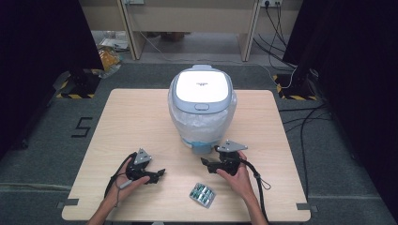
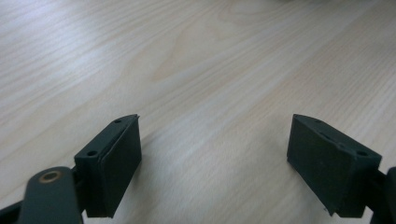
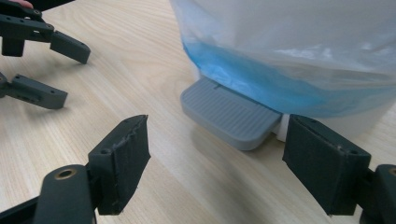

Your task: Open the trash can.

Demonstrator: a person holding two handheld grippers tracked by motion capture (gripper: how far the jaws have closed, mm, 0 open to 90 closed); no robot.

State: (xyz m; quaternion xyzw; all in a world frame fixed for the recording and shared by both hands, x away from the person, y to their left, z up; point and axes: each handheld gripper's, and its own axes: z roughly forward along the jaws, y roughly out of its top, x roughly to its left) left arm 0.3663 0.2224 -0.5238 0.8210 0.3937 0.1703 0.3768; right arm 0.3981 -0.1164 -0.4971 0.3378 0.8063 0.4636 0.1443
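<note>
From above, the pedal bin (image 1: 202, 105) sits mid-table, and a blister pack (image 1: 202, 195) lies between both hands. The right gripper (image 3: 215, 154) view gets the grey pedal (image 3: 229, 113) up close, its jaws apart and empty. The left gripper (image 2: 212, 163) is spread wide over bare table (image 2: 196, 60).

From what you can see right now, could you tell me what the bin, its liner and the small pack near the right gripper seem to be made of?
The bin looks like moulded plastic: smooth matte white-and-grey lid, ribbed grey pedal. The liner seems thin plastic film, translucent and crinkled, tinted blue low down. The small pack is probably a foil-and-plastic blister strip, judging by its silvery glint and green pockets. The table shows pale wood grain, possibly laminate.
</note>
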